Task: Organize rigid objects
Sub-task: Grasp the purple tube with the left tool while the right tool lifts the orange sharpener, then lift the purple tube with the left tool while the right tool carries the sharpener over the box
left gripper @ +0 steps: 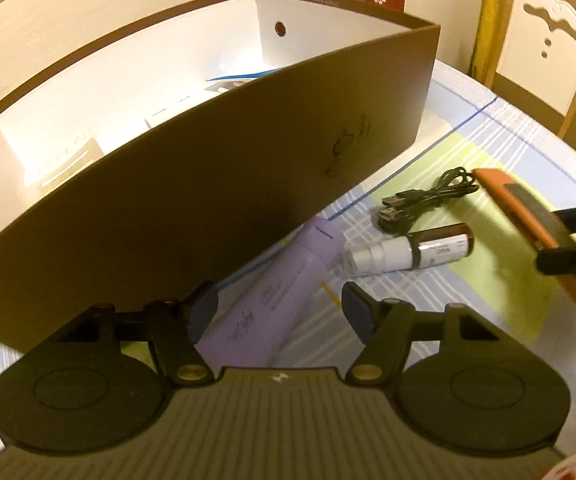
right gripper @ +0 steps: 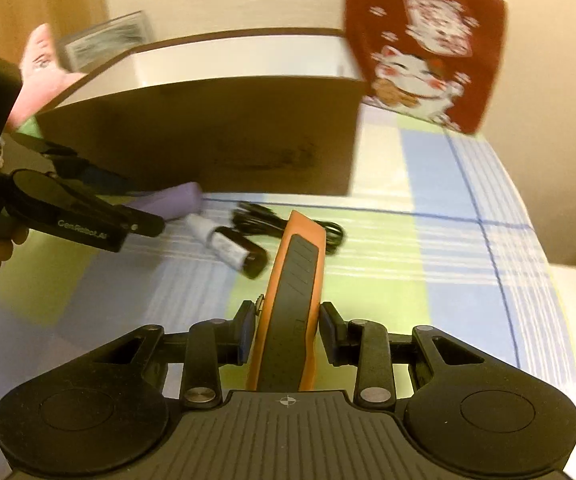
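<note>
Checked blue, green and white cloth covers the table [right gripper: 428,240], with a cream wall and a red lucky-cat hanging [right gripper: 428,48] filling the upper right of the right wrist frame. At the centre of that frame the right gripper [right gripper: 288,330] is clenched on an orange and black tool [right gripper: 294,300], which stands on its narrow edge between the pads and reaches forward toward the brown box [right gripper: 208,136] in the upper middle. It looks like a utility knife or similar: a long, hard, slim body, orange shell with a ribbed black panel. Only its rear part is pinched, so the long front could swing or slip down if tilted quickly, and its tip could catch the box wall if carried too low. In the left wrist frame the left gripper [left gripper: 278,314] hangs released at lower centre above a lilac tube [left gripper: 264,304] lying against the box foot. Just right of it lie a small dark bottle [left gripper: 420,250] and a coiled black cable [left gripper: 424,200]; a careless sweep by either gripper could roll the bottle or drag the cable.
</note>
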Tool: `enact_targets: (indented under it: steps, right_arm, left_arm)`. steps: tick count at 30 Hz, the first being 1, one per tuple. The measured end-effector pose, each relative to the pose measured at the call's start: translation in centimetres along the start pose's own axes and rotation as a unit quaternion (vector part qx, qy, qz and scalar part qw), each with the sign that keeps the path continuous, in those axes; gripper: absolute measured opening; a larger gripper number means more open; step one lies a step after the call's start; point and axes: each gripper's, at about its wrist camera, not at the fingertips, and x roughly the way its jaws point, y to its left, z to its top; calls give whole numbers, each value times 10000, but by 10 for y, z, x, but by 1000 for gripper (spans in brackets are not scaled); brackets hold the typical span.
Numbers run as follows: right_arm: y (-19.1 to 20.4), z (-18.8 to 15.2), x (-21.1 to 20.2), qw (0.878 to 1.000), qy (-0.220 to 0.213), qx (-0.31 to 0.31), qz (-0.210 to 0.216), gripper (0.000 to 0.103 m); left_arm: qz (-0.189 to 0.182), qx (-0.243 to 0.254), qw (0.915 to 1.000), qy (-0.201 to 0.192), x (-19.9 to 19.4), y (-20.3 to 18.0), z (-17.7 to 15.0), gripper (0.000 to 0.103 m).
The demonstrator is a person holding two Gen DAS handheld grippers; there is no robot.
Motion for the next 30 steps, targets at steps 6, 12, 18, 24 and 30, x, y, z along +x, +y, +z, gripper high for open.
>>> enact_targets:
  steps: [6, 12, 18, 24, 30]
  right_arm:
    - [-22, -3, -1, 9985, 111, 519, -138, 31]
    - [-30, -5, -5, 9969, 134, 755, -161, 31]
    - [-28, -6, -4, 9973, 162, 709, -74, 31]
    - [-25, -13, -3, 9976, 271, 638, 5, 31]
    - [-24, -21, -1, 9976, 417, 549, -45, 31]
  left_arm:
    - [-153, 188, 9996, 118, 12, 1, 4, 42]
    - [-181, 326, 9991, 203, 3, -6, -2, 30]
    - [-84, -127, 9988, 460, -18, -17, -23, 30]
    - [-109, -607, 9947, 826, -43, -35, -42, 30]
    - [-250, -761, 9925, 921, -41, -43, -41, 31]
